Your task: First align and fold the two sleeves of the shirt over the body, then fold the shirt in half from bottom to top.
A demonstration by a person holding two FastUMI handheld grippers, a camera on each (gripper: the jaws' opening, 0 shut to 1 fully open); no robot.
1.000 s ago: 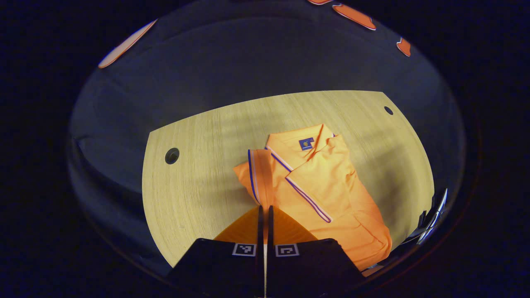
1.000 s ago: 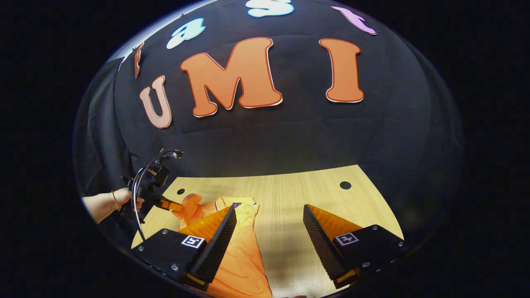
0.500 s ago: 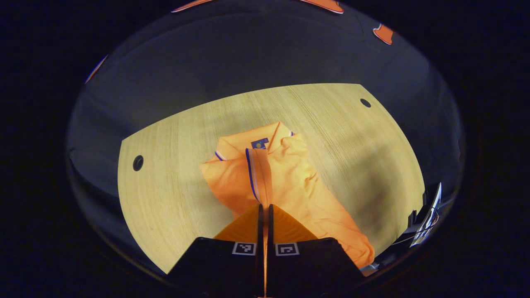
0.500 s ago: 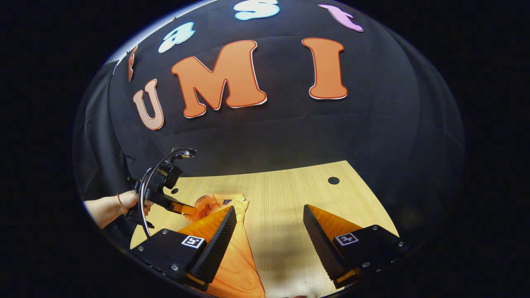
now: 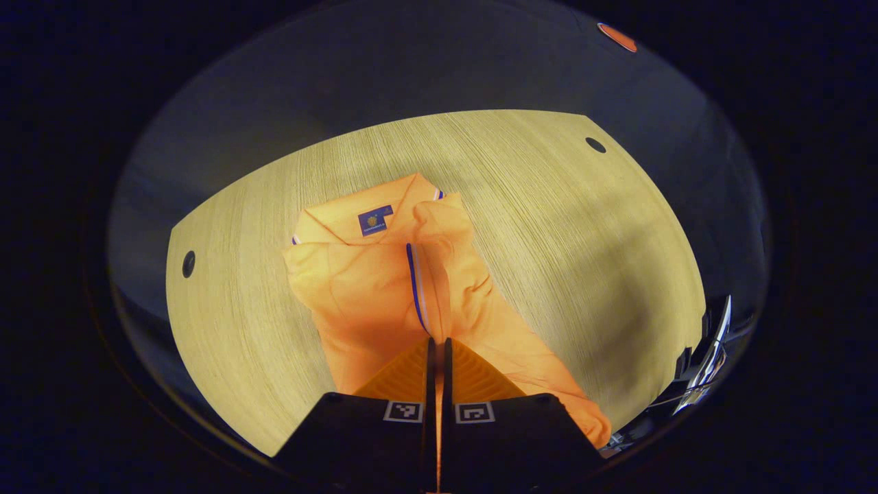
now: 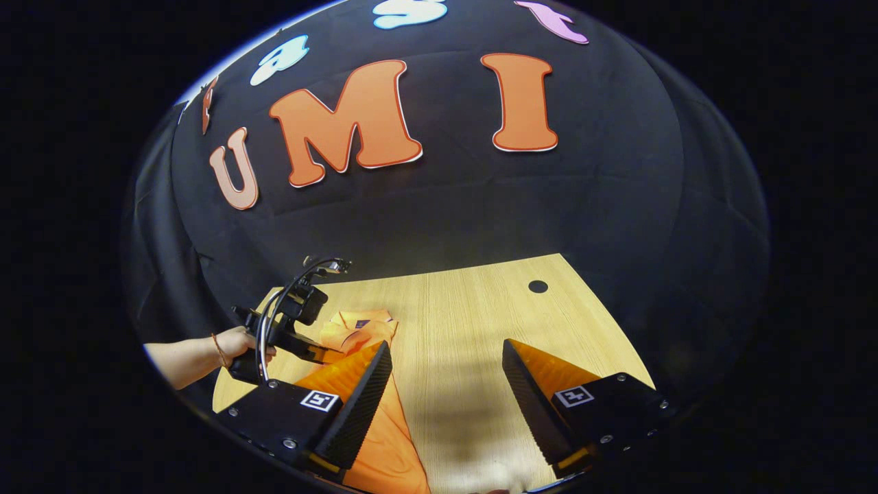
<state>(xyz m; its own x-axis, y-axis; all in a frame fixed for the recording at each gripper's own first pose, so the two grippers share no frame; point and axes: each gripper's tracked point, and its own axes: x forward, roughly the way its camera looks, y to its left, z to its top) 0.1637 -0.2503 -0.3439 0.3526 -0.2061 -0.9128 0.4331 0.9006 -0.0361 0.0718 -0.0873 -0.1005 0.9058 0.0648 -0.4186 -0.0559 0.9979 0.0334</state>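
Left gripper view | left claw [image 5: 437, 341] pinched sleeve [image 5: 426, 288] over shirt [image 5: 363, 288] | right claw [image 6: 446, 370] spread | bottom fold undone

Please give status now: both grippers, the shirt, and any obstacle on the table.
Left gripper jaws shut on sleeve, carrying it over shirt. Right gripper jaws open, holding nothing, above table. No obstacle seen.

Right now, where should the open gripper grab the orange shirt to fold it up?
Probably the bottom hem of the shirt, nearest the right gripper. Its fingers stand wide apart above the wooden table, beside the cloth. The shirt lies long and narrow, collar at the far end, so come from the near end. The left gripper is shut on the sleeve.
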